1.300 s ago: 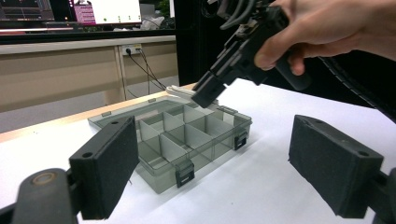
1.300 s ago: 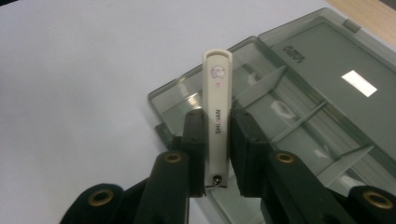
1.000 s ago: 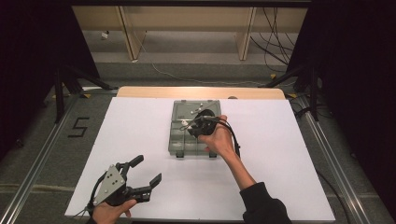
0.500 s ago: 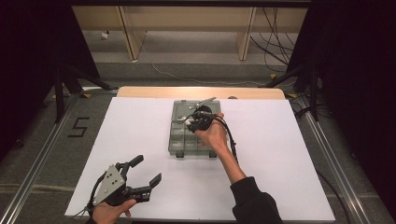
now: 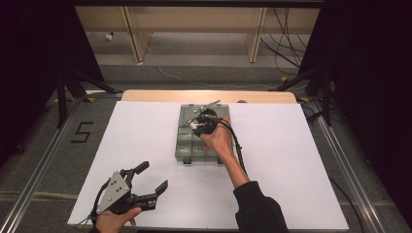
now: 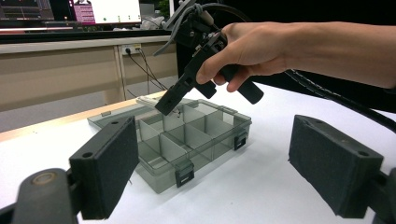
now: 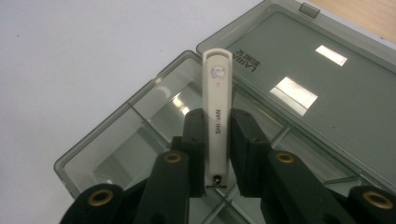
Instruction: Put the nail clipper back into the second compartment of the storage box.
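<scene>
Over clear plastic box (image 7: 116,154), right gripper (image 7: 218,140) clamps slim clipper (image 7: 218,112); left gripper (image 5: 145,180) wide.

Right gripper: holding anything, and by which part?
Yes. The right gripper pinches a white nail clipper by its sides near the lower end, above the open organizer box. The left gripper is open, empty.

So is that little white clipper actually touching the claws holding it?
Touching. The right gripper view shows the right gripper with both jaws pressed against the white nail clipper.
</scene>
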### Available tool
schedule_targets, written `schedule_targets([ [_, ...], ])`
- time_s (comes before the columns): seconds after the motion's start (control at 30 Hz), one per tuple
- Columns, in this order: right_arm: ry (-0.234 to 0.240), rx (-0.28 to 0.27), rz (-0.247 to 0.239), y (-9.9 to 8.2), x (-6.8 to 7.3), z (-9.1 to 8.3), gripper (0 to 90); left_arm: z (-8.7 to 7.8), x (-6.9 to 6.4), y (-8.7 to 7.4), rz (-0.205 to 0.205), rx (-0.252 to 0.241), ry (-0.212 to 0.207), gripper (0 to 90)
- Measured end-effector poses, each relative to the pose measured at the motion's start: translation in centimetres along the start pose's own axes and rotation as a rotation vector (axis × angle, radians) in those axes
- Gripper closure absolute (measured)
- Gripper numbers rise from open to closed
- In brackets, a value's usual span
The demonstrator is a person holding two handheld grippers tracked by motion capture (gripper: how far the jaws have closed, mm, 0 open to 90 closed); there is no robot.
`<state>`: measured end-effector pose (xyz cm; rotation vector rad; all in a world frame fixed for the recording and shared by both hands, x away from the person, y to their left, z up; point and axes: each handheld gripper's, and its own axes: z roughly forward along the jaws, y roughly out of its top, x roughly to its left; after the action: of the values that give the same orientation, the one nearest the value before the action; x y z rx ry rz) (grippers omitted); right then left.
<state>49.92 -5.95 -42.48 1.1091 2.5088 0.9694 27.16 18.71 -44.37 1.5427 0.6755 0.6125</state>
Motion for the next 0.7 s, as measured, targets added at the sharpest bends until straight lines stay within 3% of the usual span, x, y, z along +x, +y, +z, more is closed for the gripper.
schedule_targets([
  [0.4,-0.006,0.037,0.007,-0.2,-0.3,1.0,76.8,0.0,0.0,0.0,0.000,0.001,0.000,15.5],
  [0.47,-0.021,0.023,0.010,-0.2,-0.3,1.1,67.1,0.0,0.0,0.0,0.001,0.001,0.000,15.5],
  [0.53,-0.008,0.000,0.016,-0.2,-0.3,0.9,64.0,0.0,0.0,0.0,0.000,0.000,0.000,15.5],
  [0.7,-0.015,0.003,0.017,-0.1,-0.4,0.5,55.1,0.0,0.0,0.0,-0.001,0.002,0.001,15.5],
])
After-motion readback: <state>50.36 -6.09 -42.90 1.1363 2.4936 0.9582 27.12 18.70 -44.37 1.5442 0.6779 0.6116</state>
